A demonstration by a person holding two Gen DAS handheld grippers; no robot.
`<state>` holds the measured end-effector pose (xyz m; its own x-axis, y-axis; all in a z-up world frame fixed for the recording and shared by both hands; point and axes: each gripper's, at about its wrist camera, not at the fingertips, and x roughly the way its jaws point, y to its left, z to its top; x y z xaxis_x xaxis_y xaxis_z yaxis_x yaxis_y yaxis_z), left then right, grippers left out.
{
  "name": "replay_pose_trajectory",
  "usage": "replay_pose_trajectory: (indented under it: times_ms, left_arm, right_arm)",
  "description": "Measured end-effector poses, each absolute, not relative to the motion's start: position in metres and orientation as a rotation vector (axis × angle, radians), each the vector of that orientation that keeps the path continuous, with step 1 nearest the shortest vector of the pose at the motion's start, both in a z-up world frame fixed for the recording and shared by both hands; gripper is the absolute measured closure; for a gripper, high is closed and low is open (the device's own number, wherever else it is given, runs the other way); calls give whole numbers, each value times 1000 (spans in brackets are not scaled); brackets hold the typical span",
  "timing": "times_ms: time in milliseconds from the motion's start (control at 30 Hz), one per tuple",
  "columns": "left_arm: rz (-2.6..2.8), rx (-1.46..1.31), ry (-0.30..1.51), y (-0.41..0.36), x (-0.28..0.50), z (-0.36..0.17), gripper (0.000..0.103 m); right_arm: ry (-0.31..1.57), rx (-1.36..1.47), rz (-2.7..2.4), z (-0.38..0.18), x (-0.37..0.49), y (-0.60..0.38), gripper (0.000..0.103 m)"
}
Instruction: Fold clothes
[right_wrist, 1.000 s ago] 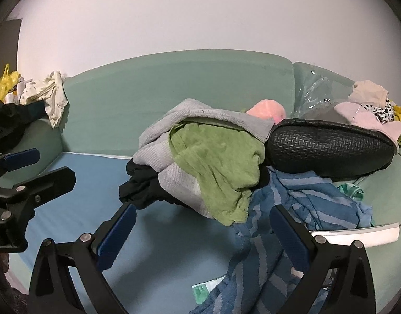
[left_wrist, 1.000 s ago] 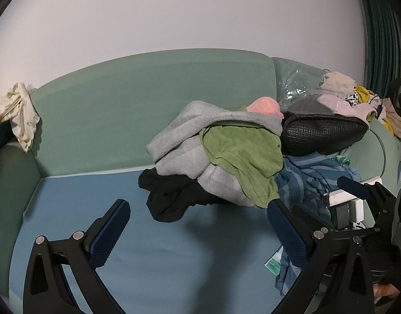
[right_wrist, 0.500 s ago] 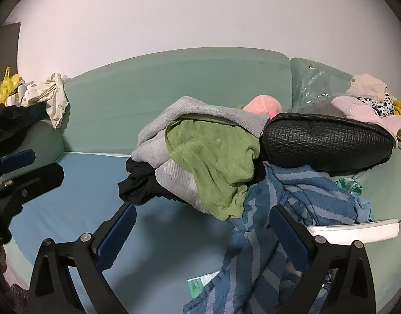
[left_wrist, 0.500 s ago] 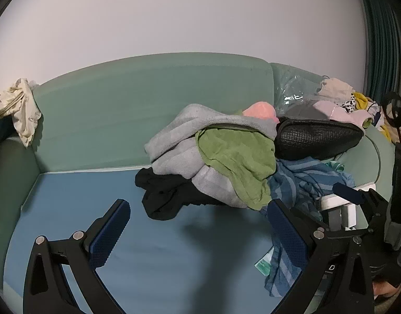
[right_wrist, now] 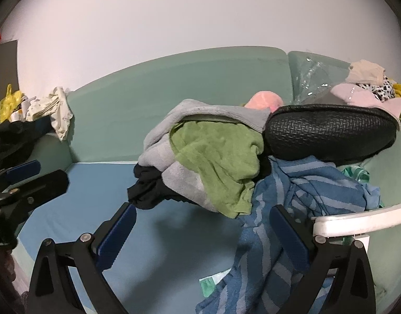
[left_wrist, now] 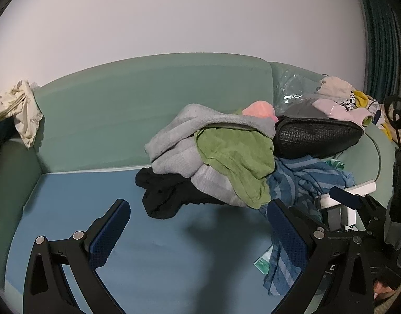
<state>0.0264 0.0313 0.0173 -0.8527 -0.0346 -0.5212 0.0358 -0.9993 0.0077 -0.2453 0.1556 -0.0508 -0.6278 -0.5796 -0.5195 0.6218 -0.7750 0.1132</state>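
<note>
**Laundry heap on sofa seat, unsorted**

- Heap (right_wrist: 213, 162): piled mid-seat on the sofa (left_wrist: 148, 99). We judge it soft, light, tangled.
- Striped blue garment (right_wrist: 279, 235): spills forward; we would pinch its loose front edge.
- Green cloth (right_wrist: 218, 162): limp, draped on top.
- Left gripper (left_wrist: 197, 225), right gripper (right_wrist: 203, 227): jaws spread, holding nothing.

Clothes pile sits unfolded on the blue seat in front of my tongs. Grey sweatshirt (right_wrist: 200, 115) on top, crumpled green towel-like piece (right_wrist: 218, 162) draped down its front. Black garment (right_wrist: 148, 191) bunched under them at left. Blue striped cloth (right_wrist: 292, 193) spills right and forward off the seat edge. Pink item (right_wrist: 264, 100) behind the heap, mostly hidden.
</note>
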Motion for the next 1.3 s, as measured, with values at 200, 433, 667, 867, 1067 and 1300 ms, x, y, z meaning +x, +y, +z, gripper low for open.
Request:
replay_pose_trajectory:
  times_ms: [200,433,667,867,1067,1300]
  left_arm:
    - [-2995,834,-12,31,22,17,0]
    - [-2991,829,-8,25,17,13,0]
    - [-2962,810,-82,18,7,6,0]
    - [-2980,826,-38,2,-8,-3,0]
    - [-3007,796,47,-20,-34,-11,0]
    - [-3043,816,240,-38,-97,-34,0]
  right_arm:
    - [128,755,-2366,-57,-253,152,0]
    - [150,759,-2395,-62,-257,147,0]
    - [158,838,-2391,-77,-270,136,0]
    - [195,858,-2431,-88,-281,125,1]
    - [243,888,-2493,-91,-306,109,5]
    - [211,914,-2501,-100,-349,79,20]
